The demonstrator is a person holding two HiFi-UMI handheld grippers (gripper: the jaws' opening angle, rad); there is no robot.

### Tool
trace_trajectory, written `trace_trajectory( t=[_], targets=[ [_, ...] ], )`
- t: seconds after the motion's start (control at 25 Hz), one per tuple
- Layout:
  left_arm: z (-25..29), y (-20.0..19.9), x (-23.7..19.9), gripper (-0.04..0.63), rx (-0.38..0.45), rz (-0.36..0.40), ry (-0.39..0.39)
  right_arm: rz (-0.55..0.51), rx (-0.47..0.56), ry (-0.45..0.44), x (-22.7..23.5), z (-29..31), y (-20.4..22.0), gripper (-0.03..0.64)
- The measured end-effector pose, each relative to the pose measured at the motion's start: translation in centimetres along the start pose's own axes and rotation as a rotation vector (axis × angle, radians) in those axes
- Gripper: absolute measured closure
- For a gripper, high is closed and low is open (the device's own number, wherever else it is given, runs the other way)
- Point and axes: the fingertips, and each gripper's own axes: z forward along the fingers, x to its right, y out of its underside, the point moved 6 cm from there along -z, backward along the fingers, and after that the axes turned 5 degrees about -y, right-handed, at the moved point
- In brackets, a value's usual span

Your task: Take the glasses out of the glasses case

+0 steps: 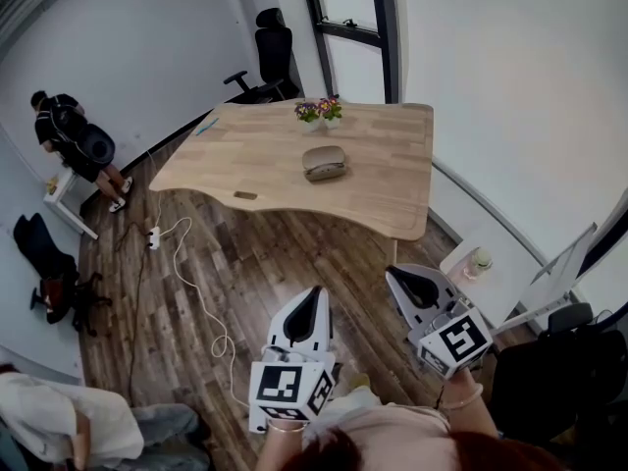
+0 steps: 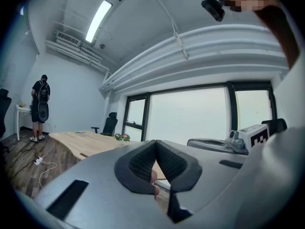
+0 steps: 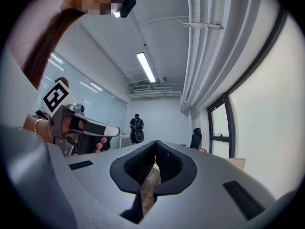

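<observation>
Two claws shut and empty; the task's thing sits far off on the desk.
Desk (image 1: 392,194): pale wood, far across the room. Left claw (image 1: 313,294) and right claw (image 1: 393,275): near the body, jaws together on nothing. Glasses case (image 1: 324,163): looks closed, mid-desk, just near of the flower pot (image 1: 320,113). Judged light, with a stiff, smooth shell; pin one end and lift the lid at its front lip. Glasses inside probably fragile. No readable print, only square markers.
</observation>
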Motion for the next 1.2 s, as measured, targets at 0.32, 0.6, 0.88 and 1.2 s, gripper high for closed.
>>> trace_trajectory(
  t=[0.32, 0.6, 0.88, 1.2],
  targets=[
    [2.8, -0.6, -3.6, 0.595, 0.006, -0.007, 0.021, -0.026, -0.005, 0.011, 1.2, 4.3, 0.2, 0.615],
    [4.4, -0.4, -6.2, 0.595, 0.005, -0.017, 0.028, -0.035, -0.010, 0.023, 1.5, 7.2, 0.8, 0.617],
    [5.9, -0.2, -7.2, 0.595, -0.002, -0.012, 0.042, -0.031, -0.008, 0.034, 2.1, 8.2, 1.2, 0.617],
    [8.2, 0.0, -7.3, 0.595, -0.013, -0.014, 0.056, -0.016, -0.011, 0.052, 4.0, 9.3, 2.0, 0.617]
  ],
)
